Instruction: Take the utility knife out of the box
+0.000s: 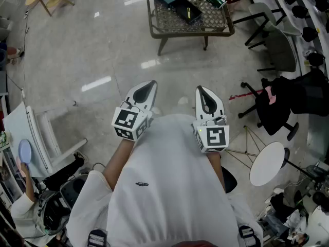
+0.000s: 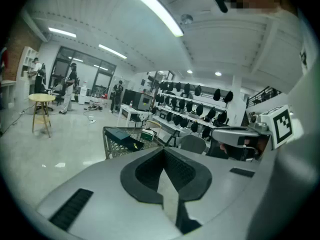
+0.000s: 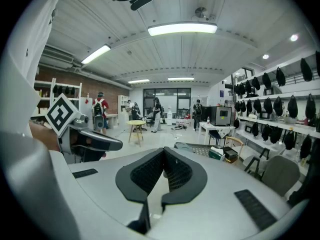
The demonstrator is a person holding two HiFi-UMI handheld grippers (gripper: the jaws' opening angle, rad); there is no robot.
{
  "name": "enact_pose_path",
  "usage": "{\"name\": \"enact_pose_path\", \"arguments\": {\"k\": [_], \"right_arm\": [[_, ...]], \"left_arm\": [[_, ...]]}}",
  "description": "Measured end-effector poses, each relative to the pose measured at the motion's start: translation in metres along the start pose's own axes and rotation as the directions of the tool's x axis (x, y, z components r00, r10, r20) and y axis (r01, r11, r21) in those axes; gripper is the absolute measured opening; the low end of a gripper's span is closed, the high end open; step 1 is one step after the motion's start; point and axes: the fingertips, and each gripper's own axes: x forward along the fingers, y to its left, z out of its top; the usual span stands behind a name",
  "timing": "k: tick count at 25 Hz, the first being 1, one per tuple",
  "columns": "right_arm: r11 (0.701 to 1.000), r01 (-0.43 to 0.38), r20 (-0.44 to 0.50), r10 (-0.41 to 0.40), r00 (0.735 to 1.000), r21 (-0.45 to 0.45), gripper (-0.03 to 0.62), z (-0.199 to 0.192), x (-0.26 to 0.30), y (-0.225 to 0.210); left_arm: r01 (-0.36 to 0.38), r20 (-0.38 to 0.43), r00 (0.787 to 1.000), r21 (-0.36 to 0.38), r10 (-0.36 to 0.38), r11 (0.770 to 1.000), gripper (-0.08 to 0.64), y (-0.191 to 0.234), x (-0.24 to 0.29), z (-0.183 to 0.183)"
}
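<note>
No legible text, label, brand or number on anything in view

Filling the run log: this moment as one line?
left hand-held gripper: shut, empty | right hand-held gripper: shut, empty | box: on mesh table, untouched

Open lab or workshop hall. Polished floor point(image 1: 92, 50) surrounds a mesh desk point(image 1: 191, 33). Office chairs point(image 1: 277, 45) stand right of the desk. Wall shelves point(image 3: 280, 116) carrying rows of black gear run beyond it. Strip lights point(image 3: 182, 29) overhead. People point(image 3: 100, 111) stand farther back.
</note>
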Motion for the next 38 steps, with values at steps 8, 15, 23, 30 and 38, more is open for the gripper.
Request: {"name": "enact_pose_path", "arguments": {"k": [8,15,23,30,38], "right_arm": [[0.999,0.013,0.023,-0.013,1.0,0.03,-0.003,0.002,-0.032,-0.022],[0.997,0.018,0.043,-0.021,0.999,0.075,-0.003,-0.011,-0.035,-0.042],[0.996,-0.014,0.039,0.01,0.999,0.094,-0.002,-0.029,-0.049,-0.064],[0.996,-0.004,0.066,-0.002,0.998,0.094,-0.002,-0.04,-0.069,-0.1],[0.991,-0.013,0.049,0.007,0.999,0.131,-0.003,-0.053,-0.061,-0.104]], "left_arm": [[-0.002,0.048,0.999,0.034,0.001,0.999,0.002,-0.052,0.0,0.017],[-0.034,0.043,0.999,0.035,0.033,0.999,0.001,-0.071,0.003,0.014],[-0.069,0.007,0.998,0.041,0.069,0.997,0.002,-0.093,0.015,0.008],[-0.072,-0.007,0.997,0.052,0.072,0.996,0.002,-0.123,0.031,-0.005],[-0.047,-0.034,0.998,0.059,0.049,0.997,0.0,-0.126,0.052,-0.002]]}}
